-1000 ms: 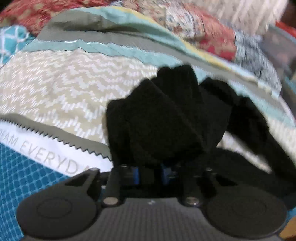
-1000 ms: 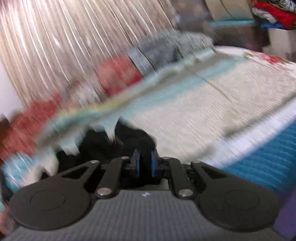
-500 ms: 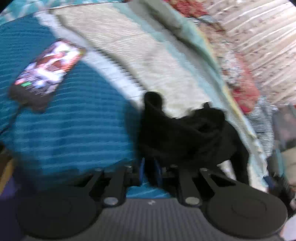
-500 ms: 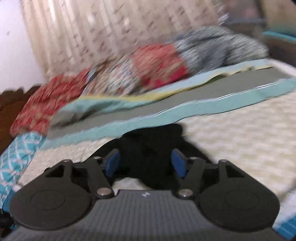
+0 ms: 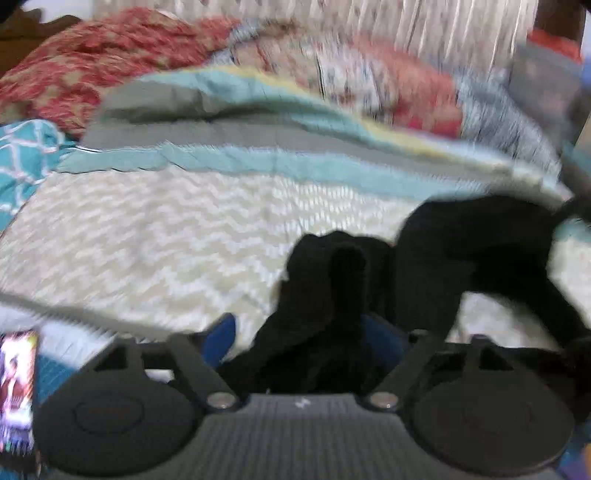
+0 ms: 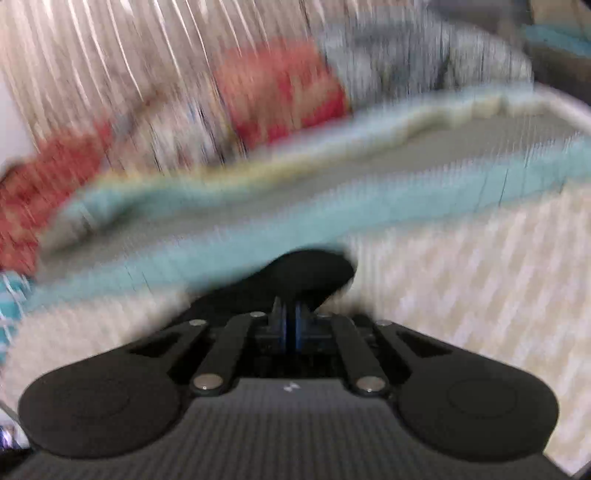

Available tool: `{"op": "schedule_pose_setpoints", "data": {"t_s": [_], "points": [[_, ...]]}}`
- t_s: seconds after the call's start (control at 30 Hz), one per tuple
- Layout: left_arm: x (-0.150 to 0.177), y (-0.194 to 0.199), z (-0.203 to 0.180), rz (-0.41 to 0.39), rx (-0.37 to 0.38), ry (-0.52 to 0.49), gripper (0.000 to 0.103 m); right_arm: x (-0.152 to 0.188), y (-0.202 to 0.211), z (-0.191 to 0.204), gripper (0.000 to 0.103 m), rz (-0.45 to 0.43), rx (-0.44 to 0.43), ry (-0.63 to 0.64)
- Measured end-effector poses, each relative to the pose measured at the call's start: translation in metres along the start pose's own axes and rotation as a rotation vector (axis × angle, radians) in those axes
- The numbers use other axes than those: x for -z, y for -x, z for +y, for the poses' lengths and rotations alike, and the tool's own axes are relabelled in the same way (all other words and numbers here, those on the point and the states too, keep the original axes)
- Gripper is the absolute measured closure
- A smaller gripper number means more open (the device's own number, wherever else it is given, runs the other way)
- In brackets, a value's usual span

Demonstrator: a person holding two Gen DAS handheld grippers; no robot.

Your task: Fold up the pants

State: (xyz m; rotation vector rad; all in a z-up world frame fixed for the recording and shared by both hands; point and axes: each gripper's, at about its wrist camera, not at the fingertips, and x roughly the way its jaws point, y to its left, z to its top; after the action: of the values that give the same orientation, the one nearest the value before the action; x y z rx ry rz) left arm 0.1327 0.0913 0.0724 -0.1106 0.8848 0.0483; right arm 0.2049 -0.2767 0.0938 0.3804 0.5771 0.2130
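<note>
The black pants (image 5: 461, 251) lie bunched on the patterned bedspread (image 5: 166, 229) in the left wrist view. My left gripper (image 5: 306, 332) is open, its blue pads (image 5: 221, 334) spread wide, and a bunch of the black cloth sits between them. In the right wrist view my right gripper (image 6: 290, 326) is shut, its blue pads pressed together on a fold of the pants (image 6: 310, 275). That view is heavily blurred.
A phone (image 5: 16, 387) with a lit screen lies at the left edge of the bed. Red and grey patterned pillows (image 5: 110, 62) and a pale curtain (image 5: 443, 26) are at the far side. The bedspread (image 6: 480, 266) stretches to the right.
My left gripper has opened and swung round toward the pillows. My right gripper, open half a second ago, has shut on the black cloth.
</note>
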Motion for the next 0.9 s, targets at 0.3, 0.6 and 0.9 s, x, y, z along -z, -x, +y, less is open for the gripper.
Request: {"op": "schedule_pose_setpoints", "data": {"t_s": [0.3,0.6,0.9], "points": [[0.014,0.026,0.075,-0.075,0.09,0.354,0.096,0.007,0.147,-0.118,0.097,-0.256,0.197,-0.144],[0.075,0.067,0.124,-0.051,0.12,0.497,0.096,0.098,0.147,-0.17,0.088,-0.037,0.311,-0.379],[0.057,0.08,0.116,-0.097,0.139,0.482,0.096,0.076,0.152,-0.184,0.036,-0.118,0.325,-0.414]]}}
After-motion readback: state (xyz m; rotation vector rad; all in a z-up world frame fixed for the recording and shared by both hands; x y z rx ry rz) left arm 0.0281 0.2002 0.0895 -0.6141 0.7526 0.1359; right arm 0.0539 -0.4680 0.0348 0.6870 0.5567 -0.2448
